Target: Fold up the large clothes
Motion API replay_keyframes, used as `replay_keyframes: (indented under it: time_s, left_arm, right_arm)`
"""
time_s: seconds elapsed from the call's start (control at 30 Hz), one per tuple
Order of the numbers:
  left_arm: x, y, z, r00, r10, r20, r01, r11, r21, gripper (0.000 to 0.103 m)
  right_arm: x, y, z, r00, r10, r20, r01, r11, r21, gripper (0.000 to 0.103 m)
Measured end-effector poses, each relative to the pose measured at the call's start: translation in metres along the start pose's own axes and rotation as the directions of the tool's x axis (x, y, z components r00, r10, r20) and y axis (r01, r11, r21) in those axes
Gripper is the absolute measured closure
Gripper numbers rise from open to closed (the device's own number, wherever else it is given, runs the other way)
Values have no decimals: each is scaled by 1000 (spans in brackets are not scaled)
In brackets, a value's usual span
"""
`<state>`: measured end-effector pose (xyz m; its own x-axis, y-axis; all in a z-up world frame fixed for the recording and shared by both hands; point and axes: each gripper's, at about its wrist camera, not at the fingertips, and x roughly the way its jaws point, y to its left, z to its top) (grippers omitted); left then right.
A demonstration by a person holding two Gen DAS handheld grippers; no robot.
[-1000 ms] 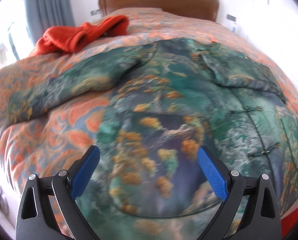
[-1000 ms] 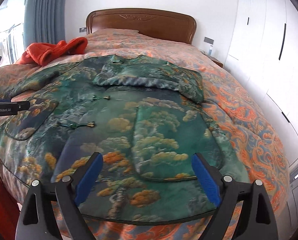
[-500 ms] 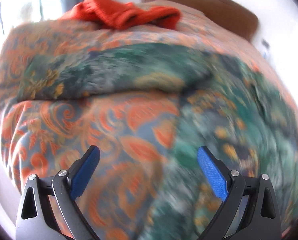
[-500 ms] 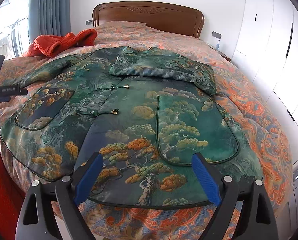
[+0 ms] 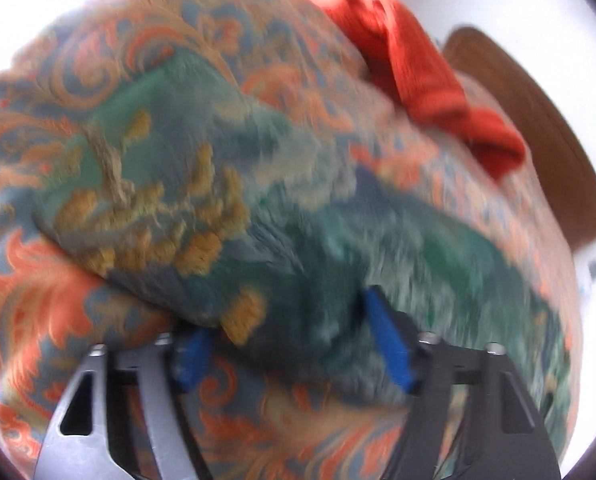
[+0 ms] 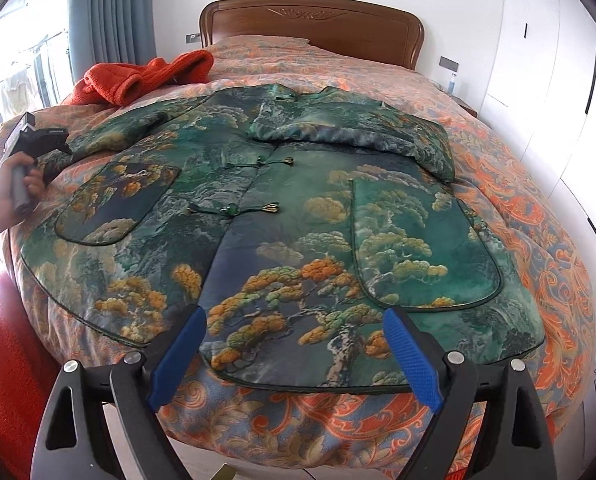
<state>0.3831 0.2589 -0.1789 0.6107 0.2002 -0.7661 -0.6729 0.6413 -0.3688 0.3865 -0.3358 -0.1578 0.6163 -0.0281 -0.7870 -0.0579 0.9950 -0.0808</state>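
Quilted jacket (image 6: 282,216) looks thick, soft; my left tool (image 5: 294,344) is closing around its sleeve (image 5: 202,208), right tool (image 6: 294,356) spread, empty.

no legible text, labels or numbers.

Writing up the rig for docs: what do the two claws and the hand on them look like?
Both match. The right claw has black plastic arms with triangular cut-outs, silver screw heads, and ribbed blue pads. The left claw has the same build. Seen from the right wrist, the left one has a grey handle under a black body with small white lettering, too small to read. The hand is bare; no sleeve shows.
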Motion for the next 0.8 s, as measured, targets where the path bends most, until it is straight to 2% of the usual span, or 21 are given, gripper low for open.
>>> replay_keyframes:
  time_s: [0.03, 0.1, 0.17, 0.23, 0.33, 0.37, 0.43, 0.47, 0.5, 0.53, 0.57, 0.63, 0.67, 0.7, 0.77, 0.8]
  left_arm:
    - [-1, -3, 2, 1000, 22, 17, -21, 1000, -5, 69]
    - [-2, -12, 5, 998, 48, 32, -48, 999, 13, 87]
    - [-9, -29, 6, 995, 82, 63, -87, 993, 84, 91]
    - [-21, -53, 9, 985, 100, 139, -127, 971, 204, 92]
    - [-42, -104, 0, 962, 58, 267, -171, 889, 425, 93]
    - [-51, -123, -9, 951, 28, 308, -187, 845, 501, 93]
    - [-71, -164, -39, 927, -53, 370, -217, 731, 647, 93]
    - [-77, -175, -51, 919, -86, 386, -228, 683, 694, 93]
    - [-85, -191, -71, 906, -130, 403, -246, 613, 751, 93]
    - [-89, -203, -87, 897, -165, 411, -260, 555, 790, 93]
    - [-93, -216, -110, 888, -210, 409, -275, 472, 838, 92]
    - [-95, -235, -151, 880, -271, 391, -298, 326, 897, 91]
    - [-91, -243, -164, 879, -288, 380, -306, 270, 913, 90]
    - [-88, -249, -184, 882, -302, 361, -311, 201, 929, 83]
    - [-84, -256, -219, 900, -312, 305, -284, 113, 952, 61]
    - [-84, -257, -233, 906, -308, 291, -274, 96, 957, 28]
  right_arm:
    - [0, 2, -1, 1000, 3, -3, -3, 1000, -2, 11]
    - [2, 5, -4, 1000, 10, -12, -11, 1000, -6, 11]
    - [5, 8, -8, 999, 20, -27, -21, 1000, -12, 11]
    - [9, 12, -12, 999, 29, -45, -29, 999, -15, 11]
    - [14, 14, -14, 997, 52, -62, -53, 999, 0, 11]
    - [14, 14, -15, 996, 61, -64, -60, 998, 6, 11]
    - [15, 15, -15, 995, 74, -65, -73, 997, 15, 11]
    - [14, 15, -14, 995, 77, -61, -76, 997, 16, 11]
    - [14, 15, -14, 995, 77, -58, -76, 997, 15, 11]
    - [13, 15, -13, 996, 76, -53, -76, 997, 16, 11]
    - [11, 15, -13, 996, 76, -48, -75, 997, 19, 11]
    - [10, 12, -12, 996, 76, -43, -75, 997, 29, 11]
    - [9, 10, -13, 996, 75, -42, -73, 997, 35, 11]
    - [9, 8, -14, 997, 72, -42, -71, 997, 41, 11]
    - [8, 3, -18, 997, 67, -44, -65, 996, 54, 11]
    - [7, 0, -20, 997, 62, -46, -59, 996, 60, 11]
